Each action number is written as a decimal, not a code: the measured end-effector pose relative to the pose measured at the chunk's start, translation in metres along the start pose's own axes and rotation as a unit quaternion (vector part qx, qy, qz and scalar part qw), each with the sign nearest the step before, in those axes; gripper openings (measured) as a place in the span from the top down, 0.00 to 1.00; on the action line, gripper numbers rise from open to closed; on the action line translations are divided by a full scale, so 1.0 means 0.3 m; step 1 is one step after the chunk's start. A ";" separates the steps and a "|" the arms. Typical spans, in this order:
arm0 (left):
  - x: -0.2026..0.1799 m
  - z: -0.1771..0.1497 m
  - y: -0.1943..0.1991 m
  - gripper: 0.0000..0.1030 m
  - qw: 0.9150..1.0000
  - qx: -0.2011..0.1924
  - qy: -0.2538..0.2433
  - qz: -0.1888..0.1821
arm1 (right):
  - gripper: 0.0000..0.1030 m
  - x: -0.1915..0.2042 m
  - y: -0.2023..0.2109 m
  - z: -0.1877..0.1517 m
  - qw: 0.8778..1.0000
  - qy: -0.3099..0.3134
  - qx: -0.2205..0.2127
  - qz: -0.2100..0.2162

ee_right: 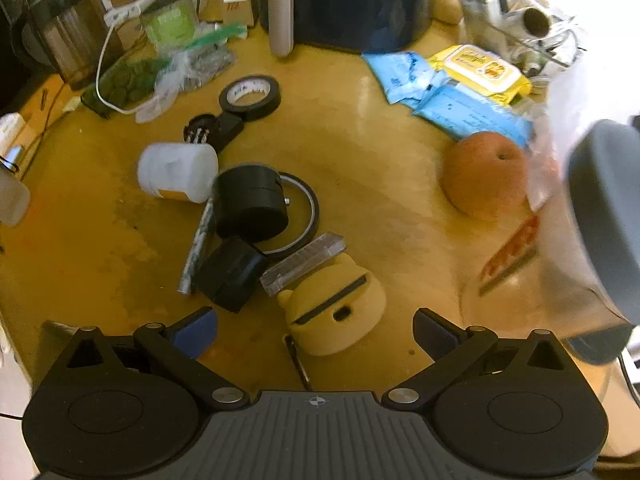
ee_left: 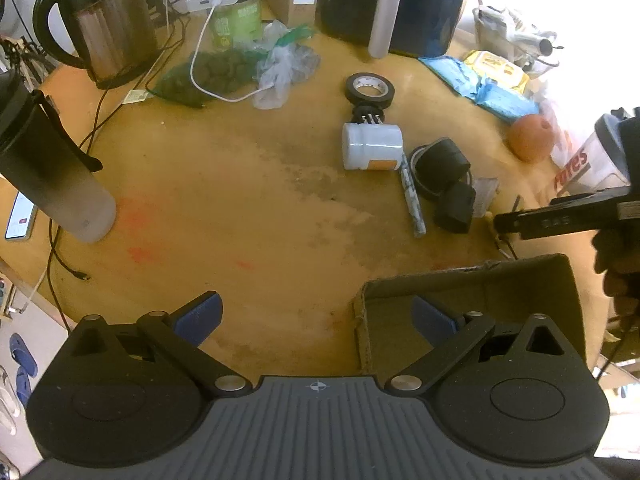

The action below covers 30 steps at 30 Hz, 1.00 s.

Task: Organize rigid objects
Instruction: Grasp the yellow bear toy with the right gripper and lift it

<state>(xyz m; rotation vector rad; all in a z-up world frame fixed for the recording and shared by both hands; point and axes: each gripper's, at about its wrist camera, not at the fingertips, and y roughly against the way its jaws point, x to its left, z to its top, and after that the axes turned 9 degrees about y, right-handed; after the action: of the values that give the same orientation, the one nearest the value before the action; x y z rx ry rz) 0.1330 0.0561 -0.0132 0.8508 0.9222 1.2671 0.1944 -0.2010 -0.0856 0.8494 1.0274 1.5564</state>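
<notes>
- A home, probably a kitchen corner.
- Electric kettle (ee_left: 100, 20) and a dark appliance (ee_left: 394, 0), perhaps an air fryer, on the wooden worktop (ee_left: 240, 200).
- Wet wipes (ee_right: 480, 68), fruit (ee_right: 484, 176), sandals (ee_left: 20, 354) on the floor.

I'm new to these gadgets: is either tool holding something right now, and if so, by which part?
Nothing is held. The left tool is open above the table beside a box; the right tool is open near a yellow case.

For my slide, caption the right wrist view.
Open right gripper hovers over a yellow case amid black cylinders and tape.
</notes>
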 end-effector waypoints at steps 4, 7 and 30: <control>-0.009 -0.010 0.009 0.00 1.000 0.001 -0.003 0.005 | 0.00 0.006 -0.068 0.009 1.000 0.015 0.024 -0.005; -0.001 -0.016 0.014 0.00 1.000 0.006 0.003 0.000 | 0.01 -0.007 -0.107 0.007 0.999 0.014 0.035 -0.004; -0.010 -0.037 0.067 0.00 0.998 -0.011 0.048 -0.028 | 0.29 -0.061 -0.058 0.005 1.000 0.019 0.003 0.009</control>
<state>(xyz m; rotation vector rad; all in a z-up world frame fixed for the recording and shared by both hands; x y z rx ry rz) 0.1146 0.0557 0.0009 0.7464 0.9992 1.2752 0.2059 -0.2171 -0.1013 0.8364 1.0547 1.5910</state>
